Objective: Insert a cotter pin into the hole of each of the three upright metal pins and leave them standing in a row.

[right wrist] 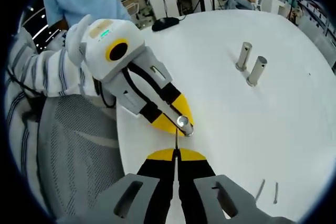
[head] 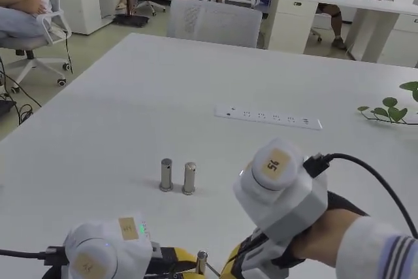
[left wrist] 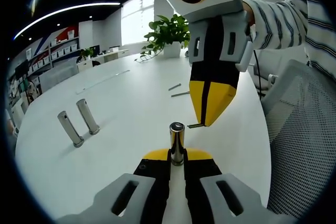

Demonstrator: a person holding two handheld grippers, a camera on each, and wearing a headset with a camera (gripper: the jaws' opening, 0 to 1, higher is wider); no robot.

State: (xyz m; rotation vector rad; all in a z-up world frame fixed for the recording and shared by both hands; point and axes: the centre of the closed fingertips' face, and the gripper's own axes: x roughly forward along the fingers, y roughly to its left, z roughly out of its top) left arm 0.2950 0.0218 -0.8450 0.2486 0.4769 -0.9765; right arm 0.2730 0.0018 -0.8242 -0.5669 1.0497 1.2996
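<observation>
Clamping metal pin (left wrist: 177, 135), left gripper (left wrist: 177, 157) near table (left wrist: 251, 145) edge

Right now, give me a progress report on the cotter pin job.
Done: nothing yet; the two upright silver metal pins on the white table appear to have empty holes. In hand: the left gripper clamps the third metal pin upright, and the right gripper holds a thin cotter pin close to its top. Left: all three insertions; two spare cotter pins lie on the table.

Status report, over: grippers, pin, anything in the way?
Left gripper shut on metal pin, upright. Right gripper shut on cotter pin, tip beside its top. Two other pins stand apart, nothing blocking.
</observation>
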